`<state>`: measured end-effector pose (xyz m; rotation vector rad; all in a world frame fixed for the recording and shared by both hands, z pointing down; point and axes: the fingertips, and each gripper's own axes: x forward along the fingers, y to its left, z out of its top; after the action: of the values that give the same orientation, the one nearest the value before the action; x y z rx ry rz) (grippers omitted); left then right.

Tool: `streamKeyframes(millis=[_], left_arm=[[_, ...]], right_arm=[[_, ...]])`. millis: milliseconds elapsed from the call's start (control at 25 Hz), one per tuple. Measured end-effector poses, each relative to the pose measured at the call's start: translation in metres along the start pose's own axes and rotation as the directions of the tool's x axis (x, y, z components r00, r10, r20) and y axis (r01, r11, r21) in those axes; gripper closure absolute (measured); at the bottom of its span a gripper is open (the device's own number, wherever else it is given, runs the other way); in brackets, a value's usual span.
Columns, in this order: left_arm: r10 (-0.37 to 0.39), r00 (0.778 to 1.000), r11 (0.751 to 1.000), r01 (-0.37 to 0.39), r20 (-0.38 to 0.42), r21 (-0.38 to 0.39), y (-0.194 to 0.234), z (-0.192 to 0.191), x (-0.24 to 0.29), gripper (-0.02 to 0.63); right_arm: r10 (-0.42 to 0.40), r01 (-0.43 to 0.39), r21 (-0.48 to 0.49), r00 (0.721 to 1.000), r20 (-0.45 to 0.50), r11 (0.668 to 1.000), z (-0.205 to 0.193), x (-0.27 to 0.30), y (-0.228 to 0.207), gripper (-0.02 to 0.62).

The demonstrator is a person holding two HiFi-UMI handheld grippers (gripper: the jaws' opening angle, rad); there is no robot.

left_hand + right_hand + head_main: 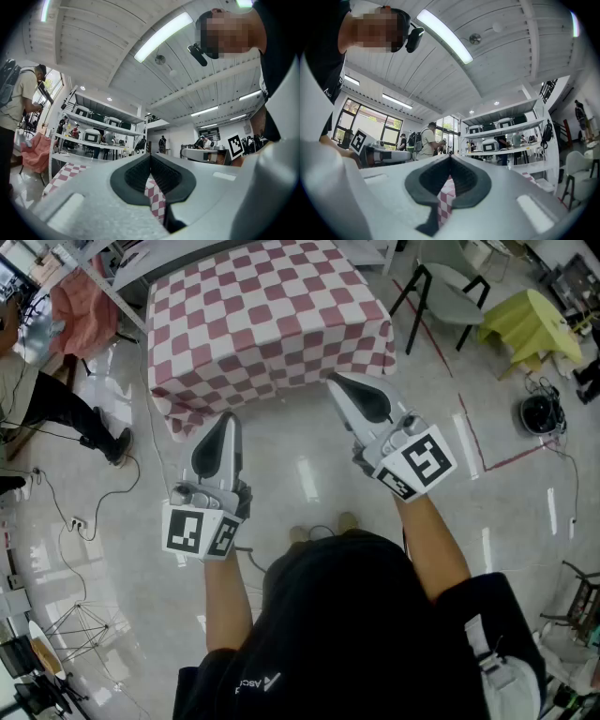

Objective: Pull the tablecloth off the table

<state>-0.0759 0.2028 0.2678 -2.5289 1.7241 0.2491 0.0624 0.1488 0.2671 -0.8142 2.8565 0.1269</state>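
A red-and-white checked tablecloth (267,310) covers the table and hangs down its near side, lying smooth. My left gripper (228,416) points at the cloth's lower hem near the left corner, jaws shut. My right gripper (331,379) points at the hem further right, also shut. In the head view both tips overlap the hem edge; I cannot tell if they touch it. In the left gripper view the closed pads (136,176) frame a strip of the checked cloth (154,197) behind them. The right gripper view shows the same cloth (445,197) behind its meeting pads (464,180). Both gripper views tilt up toward the ceiling.
A person in dark trousers (66,413) stands at the left by a rack with pink fabric (84,310). A grey chair (450,292), a yellow-green covered object (525,320) and a black round device (539,413) sit to the right. Cables (103,502) trail over the glossy floor.
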Motion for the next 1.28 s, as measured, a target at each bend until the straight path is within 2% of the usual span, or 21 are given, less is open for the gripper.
streamKeyframes(millis=[160, 360, 520, 680, 840, 1040, 1280], left_arm=[[0.005, 1.000, 1.000, -0.005, -0.003, -0.007, 0.010, -0.001, -0.010, 0.595], [0.001, 1.000, 1.000, -0.001, 0.002, -0.009, 0.025, -0.006, -0.006, 0.595], [0.000, 1.000, 1.000, 0.000, 0.015, -0.012, 0.059, -0.001, -0.029, 0.595], [0.010, 1.000, 0.999, -0.010, -0.009, -0.033, 0.091, -0.009, -0.031, 0.595], [0.017, 0.999, 0.999, -0.018, -0.032, -0.035, 0.117, -0.017, -0.013, 0.595], [0.037, 0.998, 0.999, -0.038, -0.053, -0.012, 0.148, -0.033, 0.024, 0.595], [0.089, 0.993, 0.996, -0.088, -0.076, 0.020, 0.194, -0.044, 0.095, 0.595]], right_arm=[[-0.007, 0.007, 0.013, 1.000, 0.024, 1.000, 0.001, 0.005, 0.010, 0.595], [-0.017, 0.017, 0.002, 1.000, -0.001, 1.000, -0.008, 0.018, 0.007, 0.595], [-0.038, 0.037, -0.027, 0.999, -0.033, 0.999, -0.013, 0.039, 0.033, 0.595], [-0.087, 0.086, -0.019, 0.994, -0.073, 0.996, -0.023, 0.057, 0.031, 0.594], [-0.122, 0.120, -0.030, 0.988, -0.093, 0.992, -0.030, 0.079, 0.008, 0.594], [-0.128, 0.121, -0.066, 0.987, -0.099, 0.990, -0.047, 0.109, -0.031, 0.594], [-0.144, 0.134, -0.103, 0.985, -0.098, 0.986, -0.061, 0.156, -0.109, 0.594]])
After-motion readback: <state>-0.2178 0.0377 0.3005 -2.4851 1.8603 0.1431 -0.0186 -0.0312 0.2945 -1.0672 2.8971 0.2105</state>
